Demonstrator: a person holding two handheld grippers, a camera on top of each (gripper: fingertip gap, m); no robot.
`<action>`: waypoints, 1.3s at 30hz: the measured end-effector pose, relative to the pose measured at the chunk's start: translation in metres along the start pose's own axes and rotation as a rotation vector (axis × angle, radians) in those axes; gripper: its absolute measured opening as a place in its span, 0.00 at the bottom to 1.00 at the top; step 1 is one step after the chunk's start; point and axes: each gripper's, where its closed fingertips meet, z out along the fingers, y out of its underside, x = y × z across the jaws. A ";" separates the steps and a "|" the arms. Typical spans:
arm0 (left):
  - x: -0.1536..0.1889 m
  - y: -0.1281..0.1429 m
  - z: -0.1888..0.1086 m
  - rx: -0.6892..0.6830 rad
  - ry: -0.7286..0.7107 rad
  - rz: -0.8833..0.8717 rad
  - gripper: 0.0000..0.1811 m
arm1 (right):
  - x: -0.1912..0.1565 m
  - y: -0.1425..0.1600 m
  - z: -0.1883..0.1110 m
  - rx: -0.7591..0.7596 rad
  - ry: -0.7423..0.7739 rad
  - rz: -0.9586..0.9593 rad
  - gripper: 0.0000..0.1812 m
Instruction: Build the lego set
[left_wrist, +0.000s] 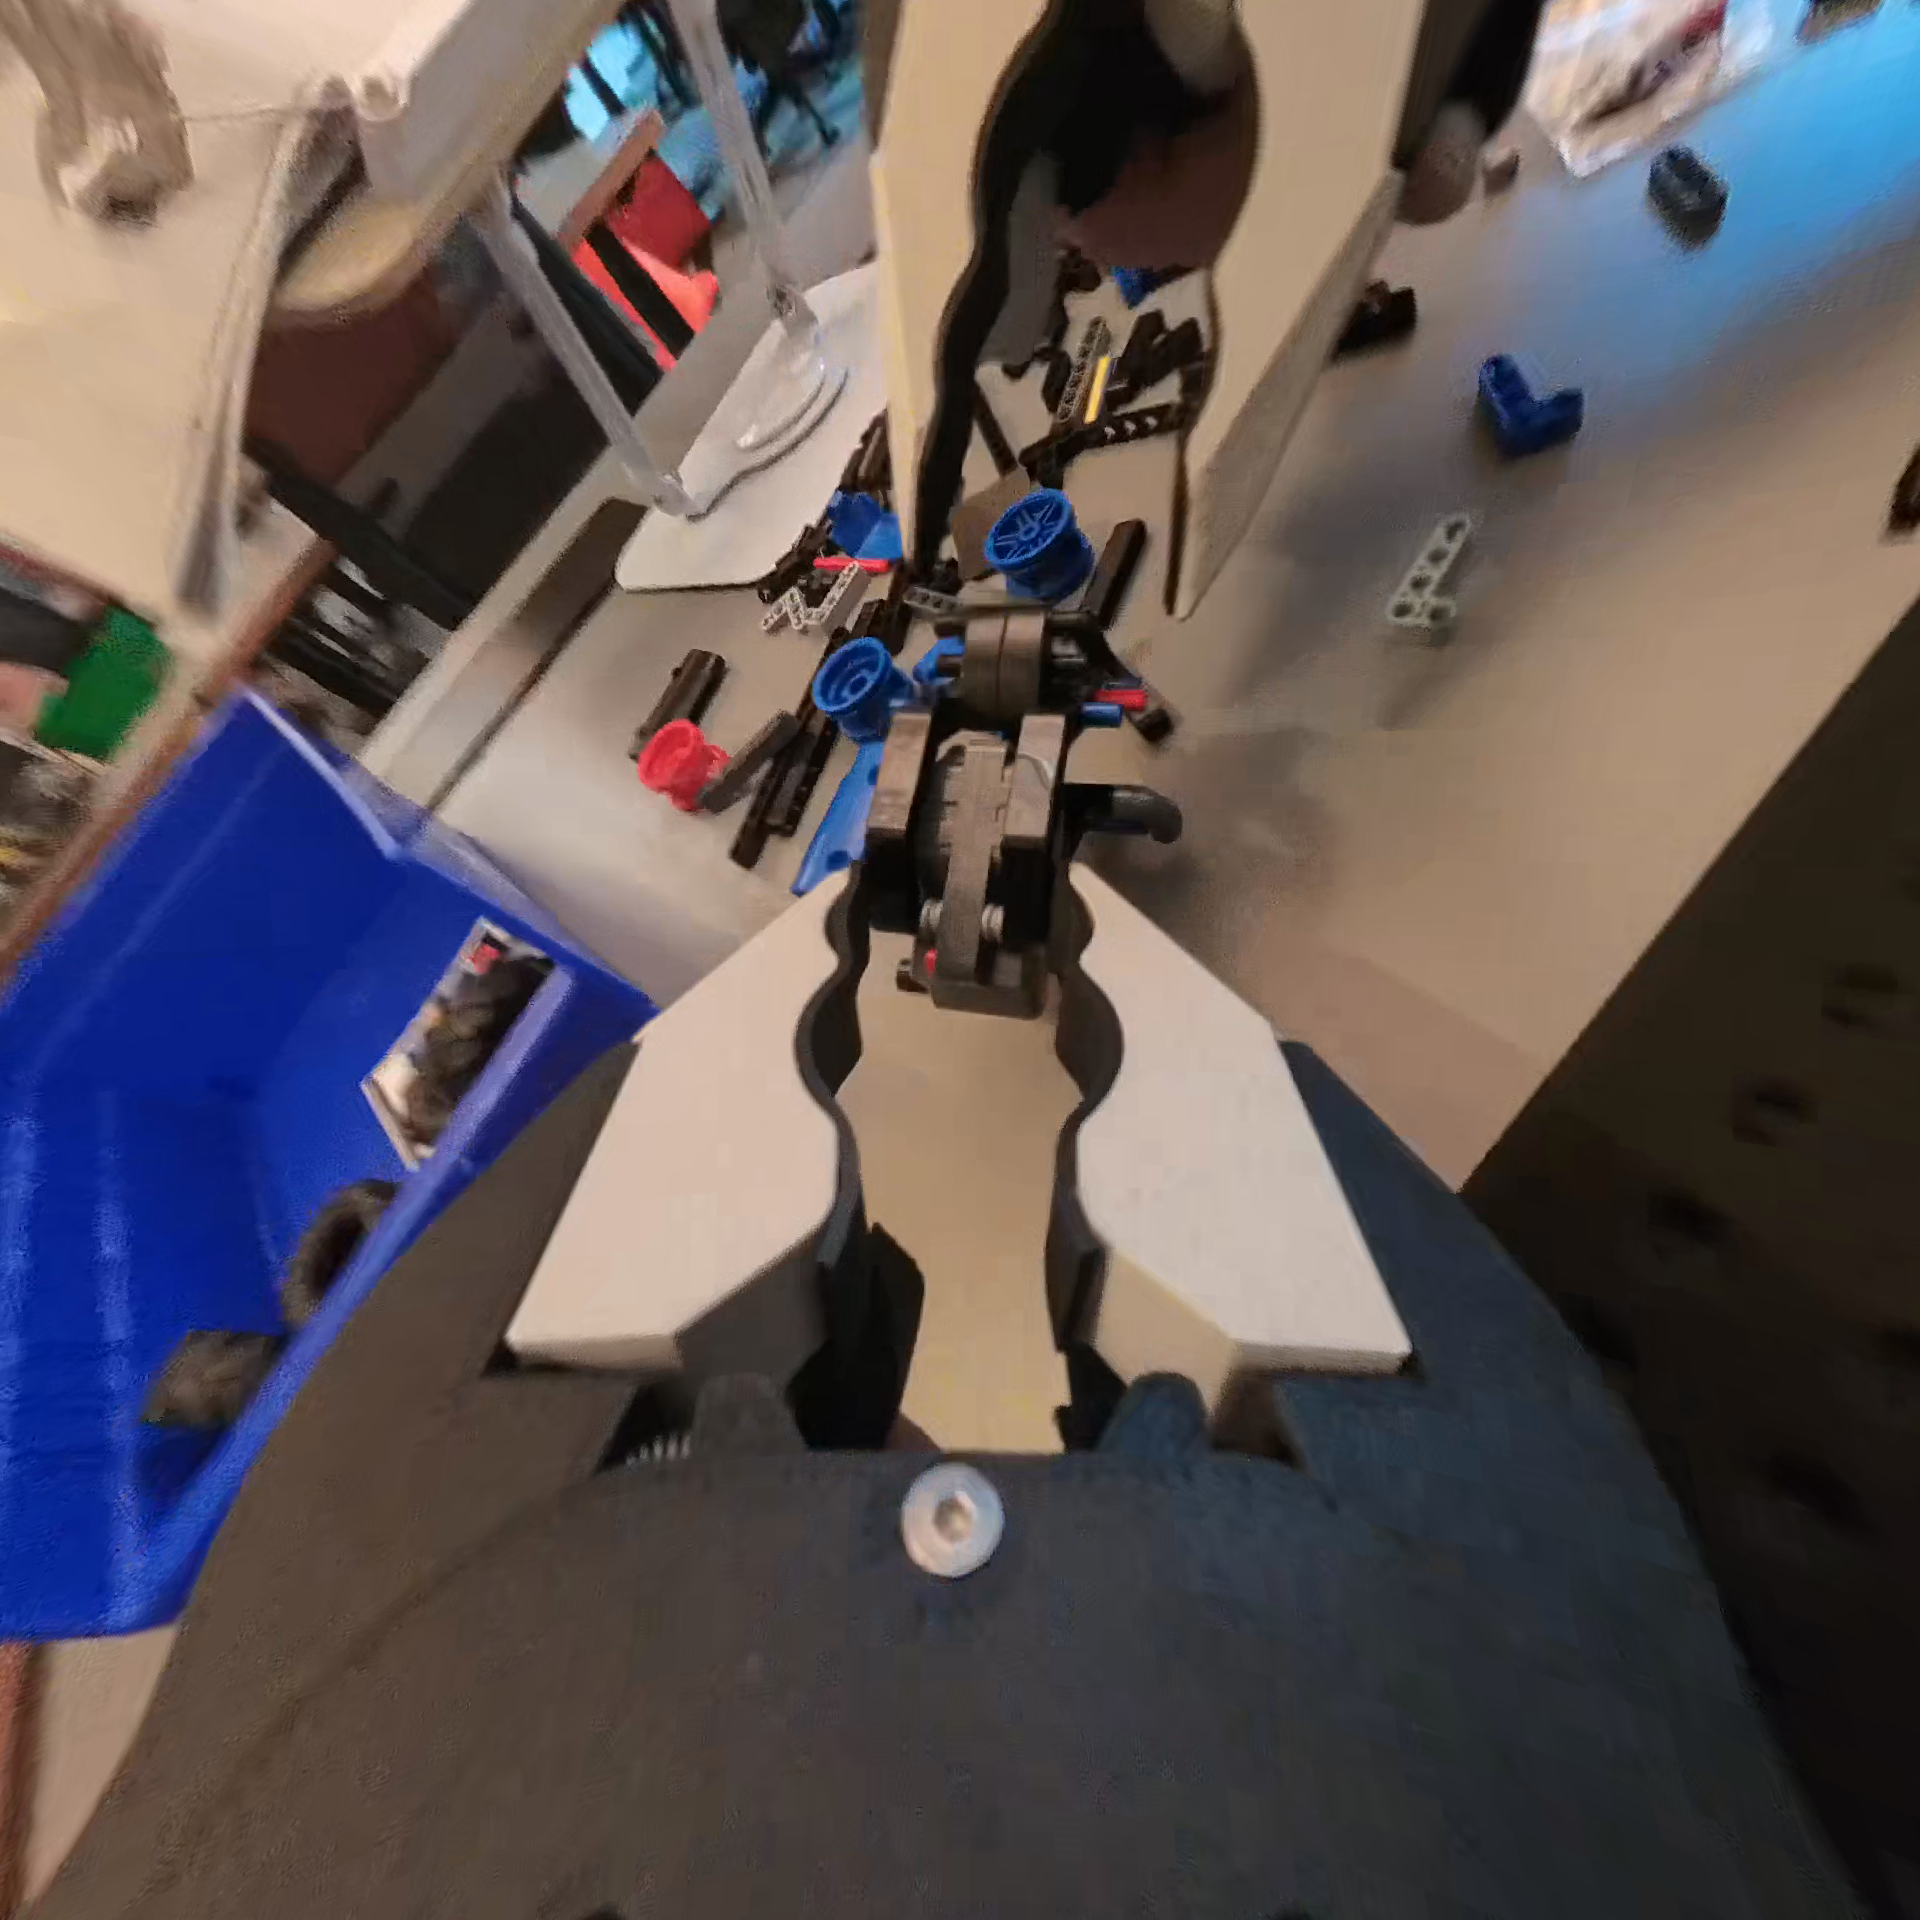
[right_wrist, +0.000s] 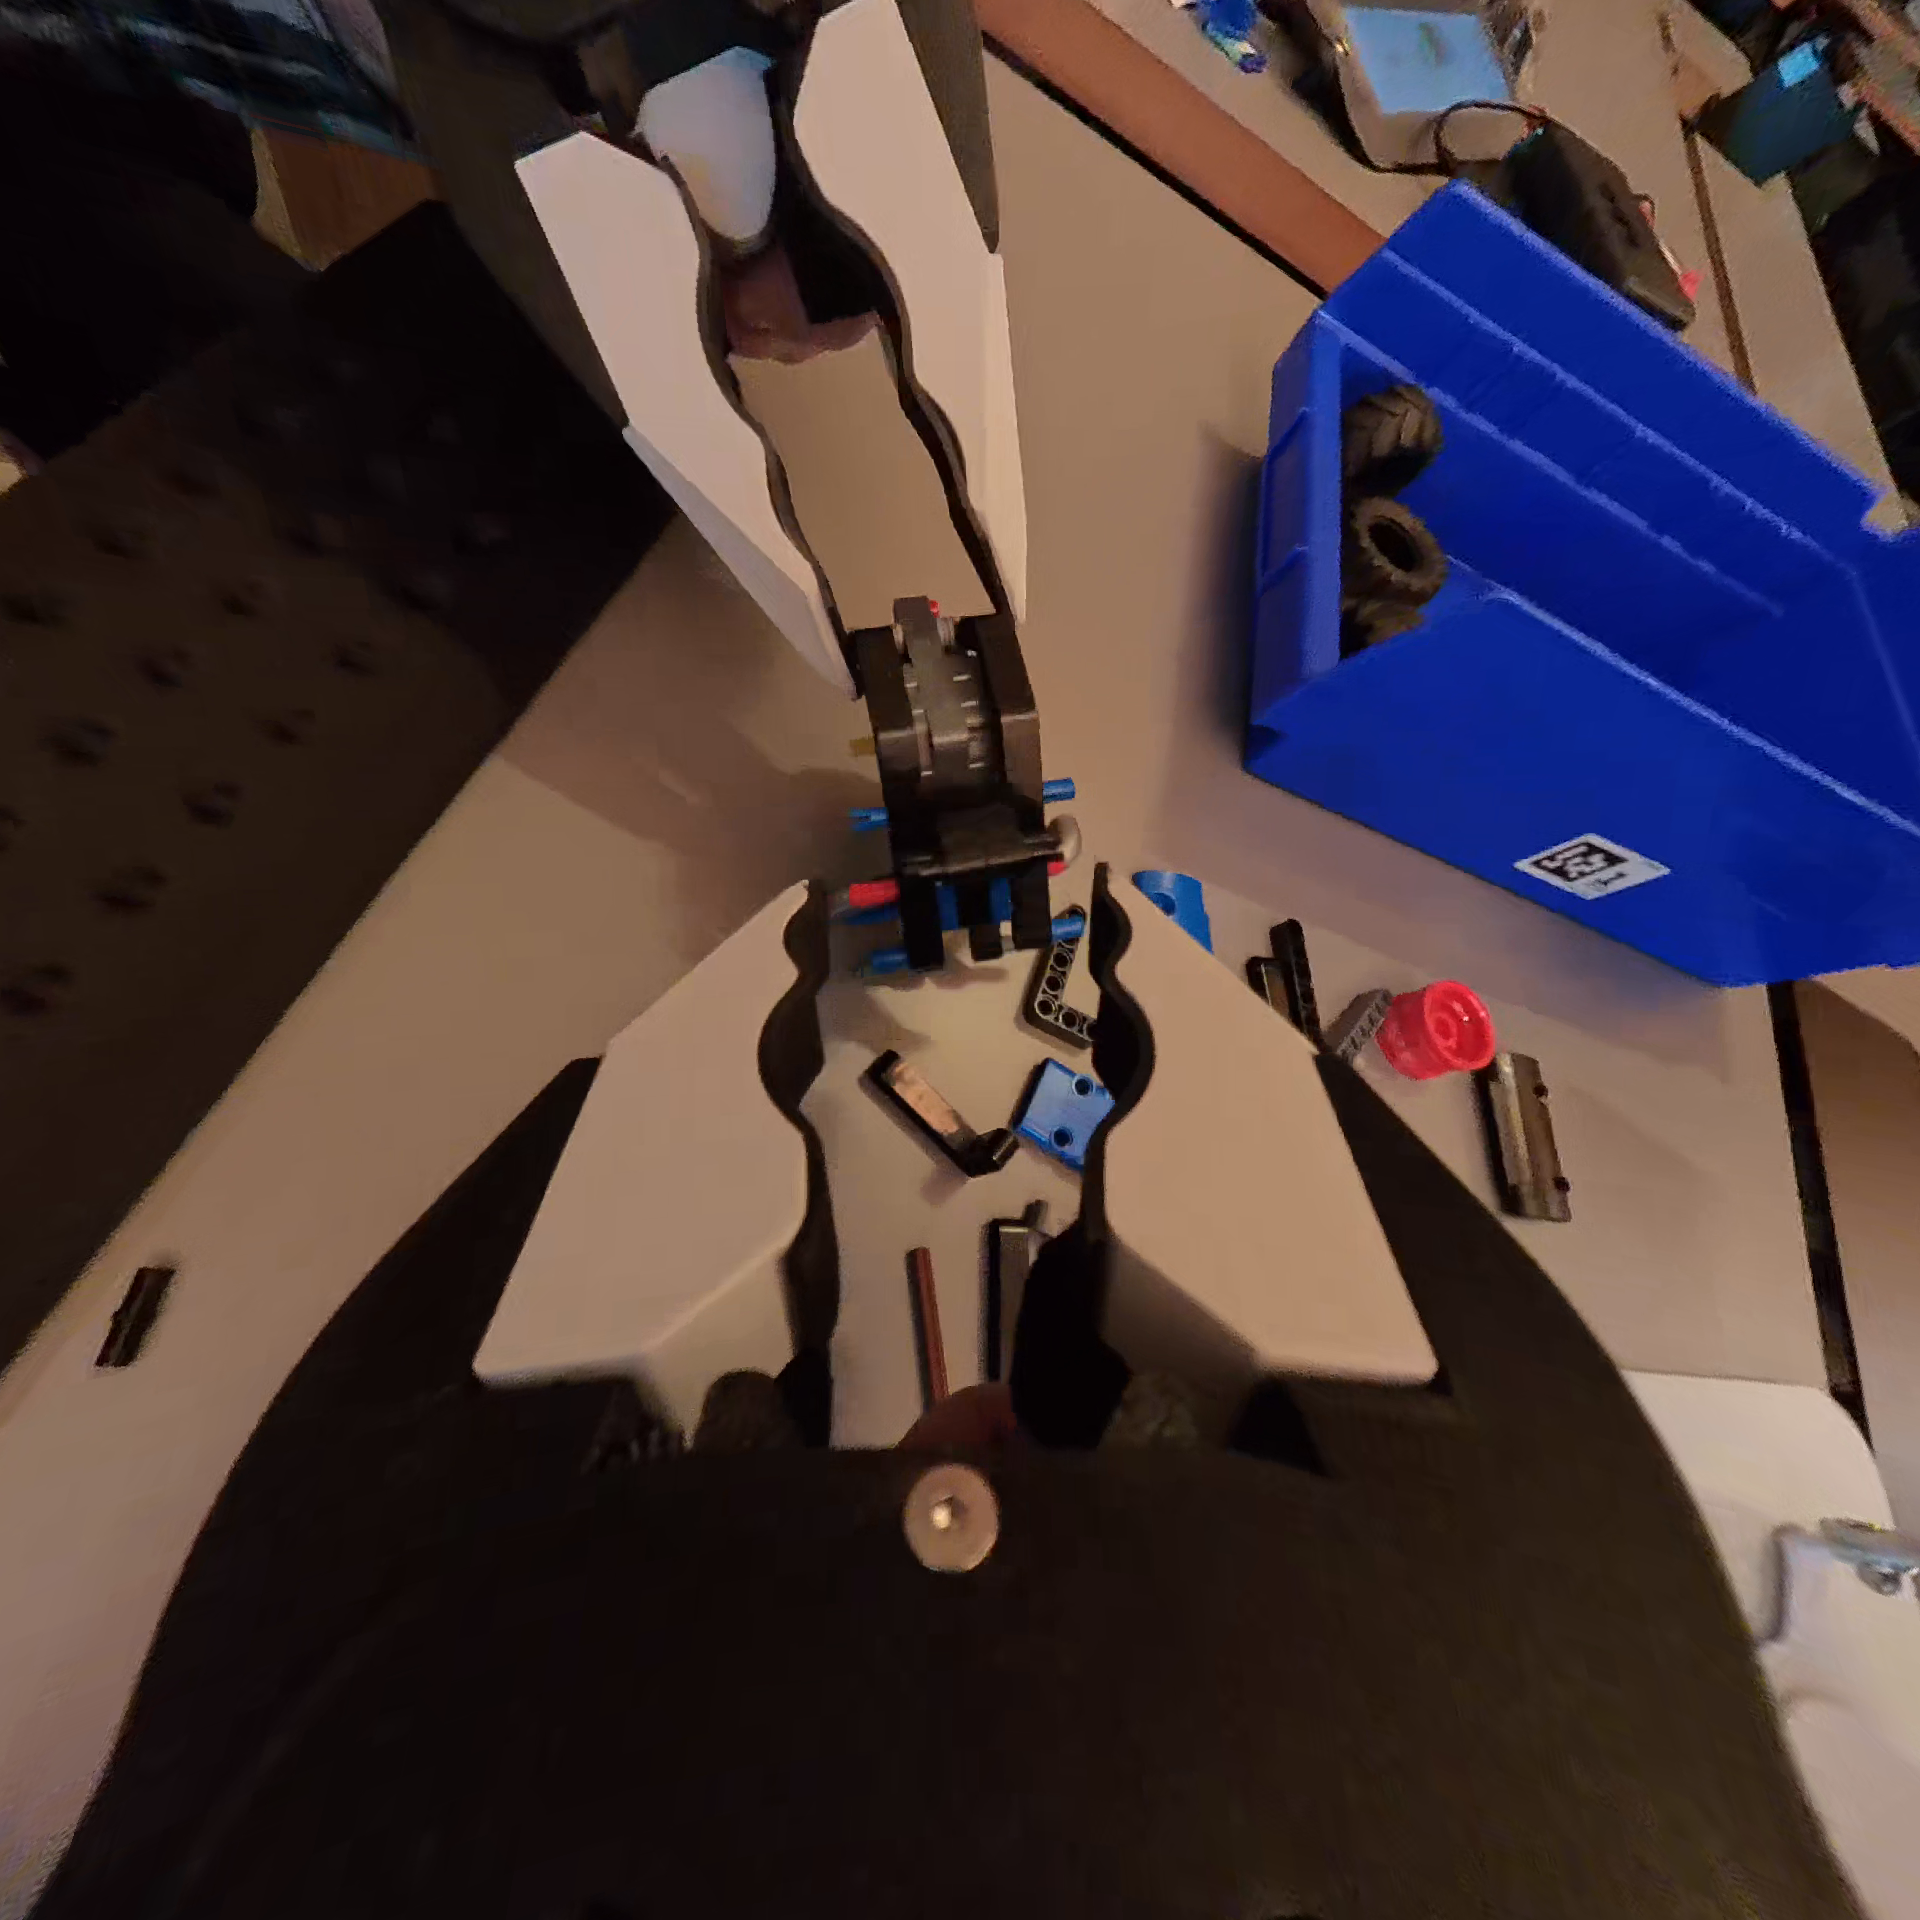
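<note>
- Hanging above the grey table (right_wrist: 1143, 436), the black lego assembly (left_wrist: 971, 862) is held between the two tongs, one at each end.
- The left gripper (left_wrist: 961, 935) pinches the near end of the assembly in its own view, its pale fingers (left_wrist: 748, 1039) closed against the dark frame.
- The right gripper (right_wrist: 956, 925) meets the other end, where blue and red pins stick out; its tips sit on either side of that end, but I cannot tell whether they press on it.
- Under the right gripper lie a black angled beam (right_wrist: 935, 1122) and a small blue block (right_wrist: 1065, 1122), close together.
- To the right in that view rests a red wheel hub (right_wrist: 1439, 1029) with a black connector (right_wrist: 1522, 1138) just beside it.
- A blue bin (right_wrist: 1610, 675) stands on the far right there, with black tyres (right_wrist: 1387, 499) inside.
- In the left wrist view, two blue wheel hubs (left_wrist: 1034, 545) lie among scattered black beams beyond the assembly.
- A grey beam (left_wrist: 1429, 582) and a blue angled piece (left_wrist: 1522, 405) lie well apart on the right.
</note>
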 end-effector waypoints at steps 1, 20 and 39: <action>-0.003 0.001 0.001 -0.007 0.025 -0.080 0.18 | 0.003 0.001 -0.001 0.000 0.005 0.019 0.28; -0.044 -0.004 0.002 0.185 0.282 -0.951 0.18 | 0.017 0.008 0.004 -0.057 0.075 0.070 0.26; -0.061 -0.037 -0.022 0.393 0.171 -0.716 0.32 | 0.028 0.006 -0.004 -0.063 0.085 0.258 0.03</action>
